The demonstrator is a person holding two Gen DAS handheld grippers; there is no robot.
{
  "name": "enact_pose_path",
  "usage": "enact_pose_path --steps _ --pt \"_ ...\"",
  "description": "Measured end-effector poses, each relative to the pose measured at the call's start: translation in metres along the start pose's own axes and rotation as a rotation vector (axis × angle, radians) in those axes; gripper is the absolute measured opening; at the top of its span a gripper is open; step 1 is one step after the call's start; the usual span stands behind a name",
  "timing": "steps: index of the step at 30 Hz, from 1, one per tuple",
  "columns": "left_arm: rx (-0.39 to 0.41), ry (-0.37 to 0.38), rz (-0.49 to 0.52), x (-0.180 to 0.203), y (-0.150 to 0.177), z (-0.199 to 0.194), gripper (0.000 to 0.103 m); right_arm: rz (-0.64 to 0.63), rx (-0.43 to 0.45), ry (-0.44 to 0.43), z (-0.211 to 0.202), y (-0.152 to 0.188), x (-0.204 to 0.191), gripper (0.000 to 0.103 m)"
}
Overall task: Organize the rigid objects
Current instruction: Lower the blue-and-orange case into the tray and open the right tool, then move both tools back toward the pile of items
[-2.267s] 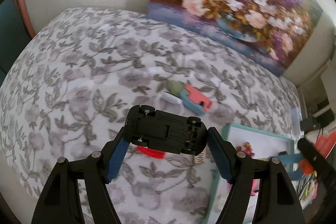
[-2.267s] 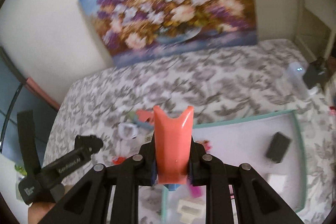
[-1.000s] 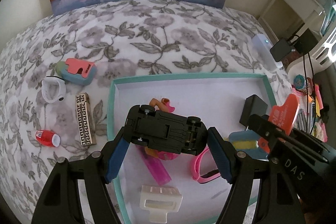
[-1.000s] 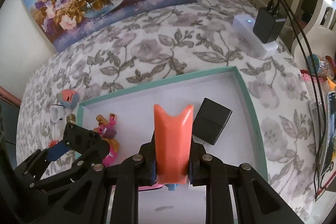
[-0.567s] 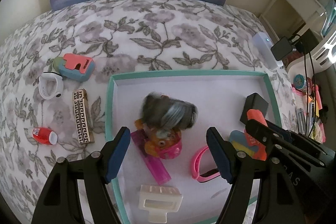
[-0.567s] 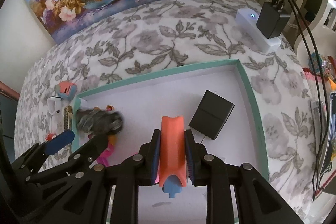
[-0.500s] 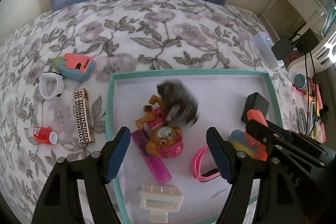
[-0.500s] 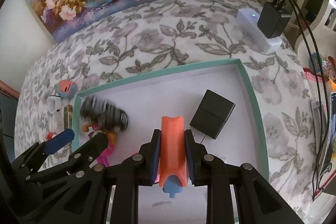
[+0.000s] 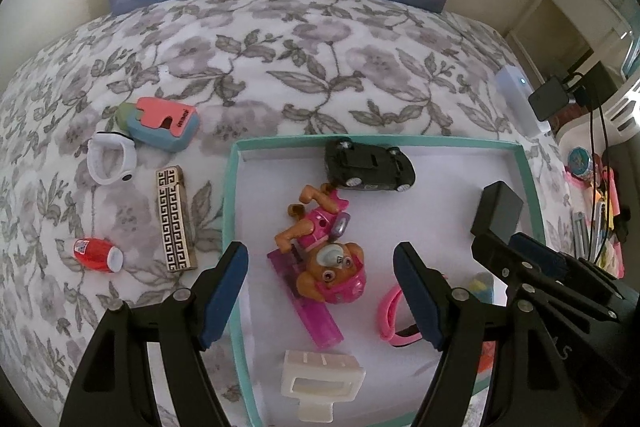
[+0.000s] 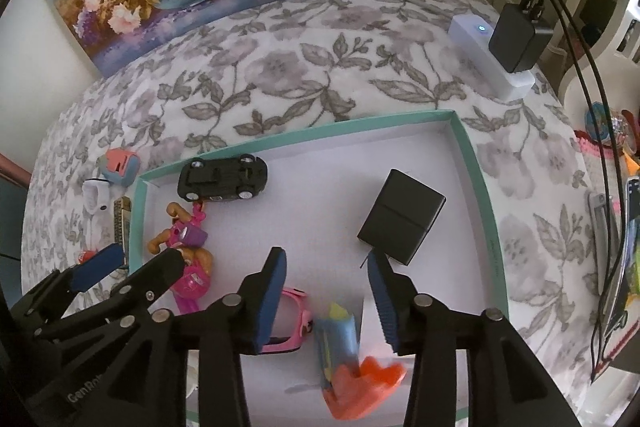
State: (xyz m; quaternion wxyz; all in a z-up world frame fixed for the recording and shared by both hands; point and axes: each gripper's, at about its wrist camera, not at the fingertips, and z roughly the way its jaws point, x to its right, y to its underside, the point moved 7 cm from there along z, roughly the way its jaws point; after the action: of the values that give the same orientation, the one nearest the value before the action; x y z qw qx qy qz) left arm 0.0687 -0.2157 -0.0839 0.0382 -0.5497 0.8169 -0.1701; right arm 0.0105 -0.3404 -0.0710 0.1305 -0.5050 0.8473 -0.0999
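Both your grippers hang over the teal-rimmed tray (image 9: 230, 211) with nothing in them. The left gripper (image 9: 320, 291) stands wide apart and empty; the black toy car (image 9: 368, 166) lies belly-up at the tray's 12 o'clock edge. The right gripper (image 10: 326, 297) has just been opening, and the orange-and-blue block (image 10: 348, 359) lies loose on the tray floor below its jaws, a little blurred, touching neither pad.

Four pieces wait on the bedspread (image 9: 280, 67), out at 9 to 10 o'clock from the tray: the pink-and-blue block (image 9: 164, 123), the white ring (image 9: 110, 163), the patterned bar (image 9: 175, 219) and the small red can (image 9: 94, 255). All look like light, stiff plastic or metal, so a modest squeeze should do. Take the bar across its narrow width; the can is round and may roll, so I'd close across its body, not its ends.

The quilt is probably soft and gives under pressure, so expect pieces to sink or tip as you press down. At 2 o'clock a charger and cables (image 10: 516, 35) sit at the bed's edge; keep clear of them.
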Motion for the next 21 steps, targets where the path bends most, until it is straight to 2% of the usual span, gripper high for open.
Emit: enact_pose_path --steps 4,7,10,12,14,21 --pt "0.005 -0.011 -0.012 -0.005 -0.001 -0.002 0.077 -0.004 0.005 0.003 -0.001 -0.001 -0.001 0.050" --pt "0.013 -0.030 -0.023 -0.010 -0.003 -0.004 0.086 -0.005 0.006 0.007 -0.001 -0.001 -0.001 0.053" --pt "0.015 -0.056 -0.033 -0.016 -0.004 -0.005 0.087 -0.011 0.002 0.010 0.000 0.000 -0.002 0.056" --pt "0.013 -0.074 -0.041 -0.021 -0.003 -0.004 0.087 -0.017 -0.003 0.012 0.002 0.001 -0.003 0.063" --pt "0.009 -0.090 -0.049 -0.026 -0.003 -0.003 0.091 -0.024 -0.005 0.014 0.004 0.001 -0.004 0.065" --pt "0.014 -0.138 -0.078 -0.043 -0.004 -0.004 0.092 -0.032 -0.006 0.019 0.006 0.002 -0.007 0.071"
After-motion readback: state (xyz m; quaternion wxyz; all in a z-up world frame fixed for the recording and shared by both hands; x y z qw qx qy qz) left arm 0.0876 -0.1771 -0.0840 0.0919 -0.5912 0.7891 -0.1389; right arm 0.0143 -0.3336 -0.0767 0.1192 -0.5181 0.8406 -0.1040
